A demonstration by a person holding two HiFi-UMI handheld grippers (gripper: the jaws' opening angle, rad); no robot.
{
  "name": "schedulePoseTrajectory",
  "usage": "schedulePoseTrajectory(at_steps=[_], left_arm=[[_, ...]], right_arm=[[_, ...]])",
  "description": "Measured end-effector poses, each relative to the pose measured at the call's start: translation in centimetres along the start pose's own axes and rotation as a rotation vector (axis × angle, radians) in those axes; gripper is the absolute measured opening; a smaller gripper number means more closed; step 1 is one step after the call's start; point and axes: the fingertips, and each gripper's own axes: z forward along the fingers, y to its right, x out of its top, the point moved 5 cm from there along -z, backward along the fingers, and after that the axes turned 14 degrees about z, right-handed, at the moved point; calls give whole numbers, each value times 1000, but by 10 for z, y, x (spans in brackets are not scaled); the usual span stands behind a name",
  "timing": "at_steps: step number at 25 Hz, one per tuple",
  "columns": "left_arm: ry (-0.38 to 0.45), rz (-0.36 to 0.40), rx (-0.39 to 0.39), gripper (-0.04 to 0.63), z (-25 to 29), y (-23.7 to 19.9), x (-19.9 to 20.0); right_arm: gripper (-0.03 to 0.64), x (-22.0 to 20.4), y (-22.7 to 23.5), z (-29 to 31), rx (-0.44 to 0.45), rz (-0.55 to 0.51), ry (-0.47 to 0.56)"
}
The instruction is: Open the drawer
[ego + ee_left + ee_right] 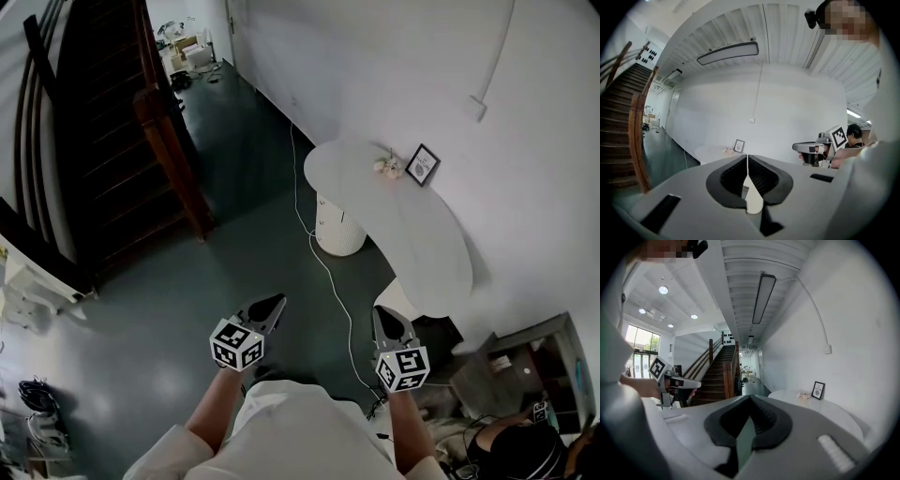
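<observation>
No drawer shows in any view. In the head view my left gripper (270, 307) and right gripper (384, 317) are held side by side close to my body, above the dark green floor, both pointing toward a white table (441, 246). The left gripper (747, 157) has its jaws meeting in a thin line with nothing between them. The right gripper (750, 397) also has its jaws closed tip to tip and holds nothing. Each gripper view shows the other gripper (808, 147) (686, 383) off to the side.
On the white table stand a small framed picture (423, 164) and a little pale ornament (389, 167). A white cable (323, 262) runs across the floor past the table's base (337, 230). A dark wooden staircase (112, 141) rises at left. A person (516, 455) sits among clutter at lower right.
</observation>
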Motion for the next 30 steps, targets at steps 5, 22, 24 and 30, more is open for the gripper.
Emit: schedulePoseTrajectory(at_steps=[5, 22, 24, 30], left_arm=[[-7, -14, 2, 14, 5, 5, -4], [-1, -30, -43, 14, 61, -77, 0], [-2, -28, -56, 14, 71, -92, 1], [-6, -32, -93, 14, 97, -144, 2]], right_arm=[[11, -3, 8, 0, -1, 6, -15], [11, 12, 20, 89, -39, 8, -34], [11, 15, 20, 106, -47, 8, -38], [11, 20, 19, 157, -80, 14, -49]])
